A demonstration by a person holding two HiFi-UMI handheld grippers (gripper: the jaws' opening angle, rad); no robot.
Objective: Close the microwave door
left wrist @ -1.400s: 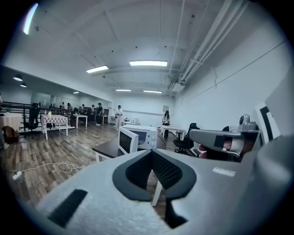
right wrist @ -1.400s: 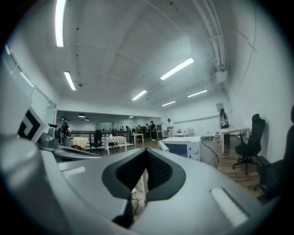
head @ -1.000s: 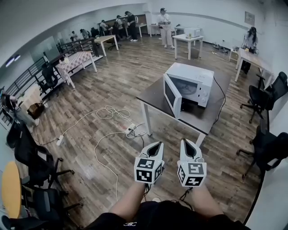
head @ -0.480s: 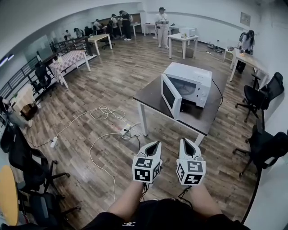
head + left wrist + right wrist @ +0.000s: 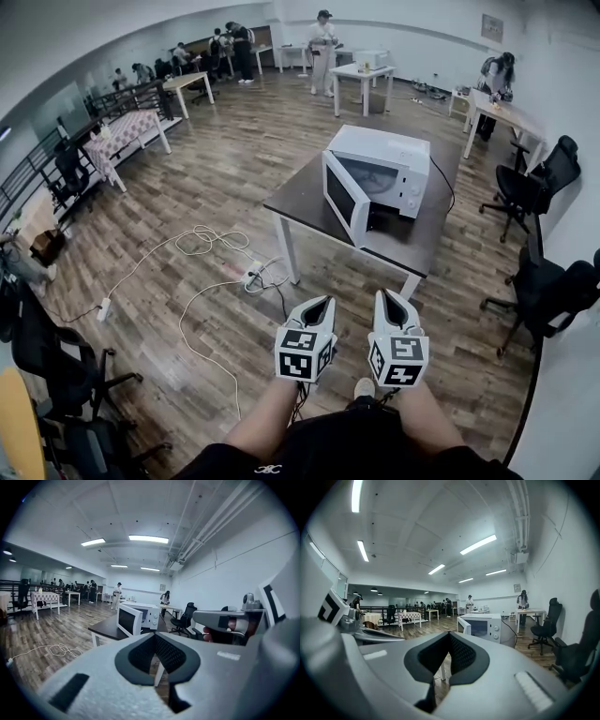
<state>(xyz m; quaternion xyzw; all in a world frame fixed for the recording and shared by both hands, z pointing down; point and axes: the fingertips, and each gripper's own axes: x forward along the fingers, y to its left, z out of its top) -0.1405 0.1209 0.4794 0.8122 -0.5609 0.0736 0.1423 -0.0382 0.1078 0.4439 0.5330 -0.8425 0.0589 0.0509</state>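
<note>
Head view: left gripper and right gripper side by side, microwave well ahead of the fingertips, door hanging open. Left gripper view: jaws together, empty, microwave beyond the tips. Right gripper view: same.

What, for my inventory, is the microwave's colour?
The microwave is white, best seen in the head view.

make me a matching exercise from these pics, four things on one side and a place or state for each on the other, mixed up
Things
1. microwave door
2. white cable
3. black office chair
4. left tool

Place or state
A. on the floor, left of the table
B. shut, nothing in it
C. swung open
D. right of the table

Pairs: 1-C, 2-A, 3-D, 4-B
</note>
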